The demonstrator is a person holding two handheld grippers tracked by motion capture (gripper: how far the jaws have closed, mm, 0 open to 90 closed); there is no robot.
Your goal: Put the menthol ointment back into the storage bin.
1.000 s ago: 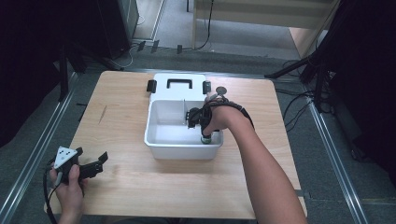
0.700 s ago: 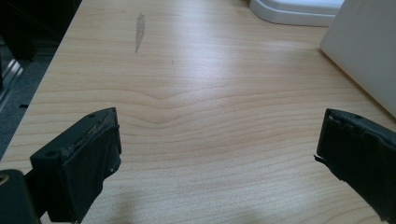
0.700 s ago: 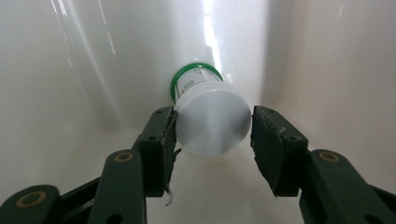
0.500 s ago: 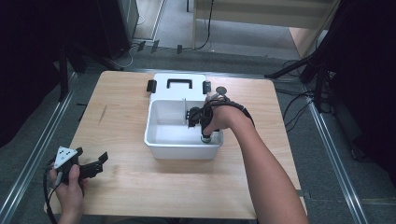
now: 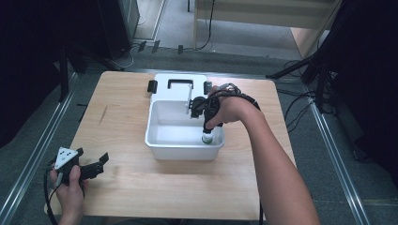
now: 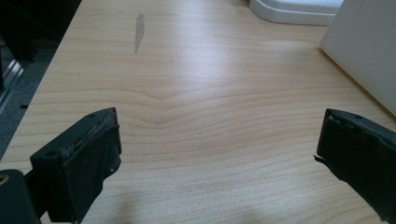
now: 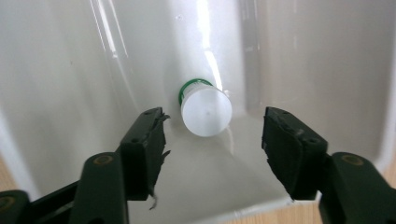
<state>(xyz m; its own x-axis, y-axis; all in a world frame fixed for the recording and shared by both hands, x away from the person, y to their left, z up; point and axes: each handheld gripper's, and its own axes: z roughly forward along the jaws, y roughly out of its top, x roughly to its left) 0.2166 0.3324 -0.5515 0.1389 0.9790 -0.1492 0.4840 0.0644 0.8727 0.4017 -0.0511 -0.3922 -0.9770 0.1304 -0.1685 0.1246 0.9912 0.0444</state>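
Observation:
A white plastic bin (image 5: pixel 159 137) stands in the middle of the wooden table (image 5: pixel 126 187). Inside it, near the front right corner, a small bottle (image 5: pixel 207 138) with a white cap and green band (image 7: pixel 206 112) stands upright. My right gripper (image 5: pixel 207 129) points down into the bin just above the bottle; its jaws are open, one on each side of the cap, not touching it (image 7: pixel 212 135). My left gripper (image 5: pixel 96 164) rests open at the table's front left corner, over bare wood (image 6: pixel 217 144), nothing between its jaws.
The bin's white lid (image 5: pixel 176 84) with a black handle and clips lies flat just behind the bin. The bin's side wall (image 6: pixel 369 51) stands to the right in the left gripper view. A grey smear (image 6: pixel 139 23) marks the wood.

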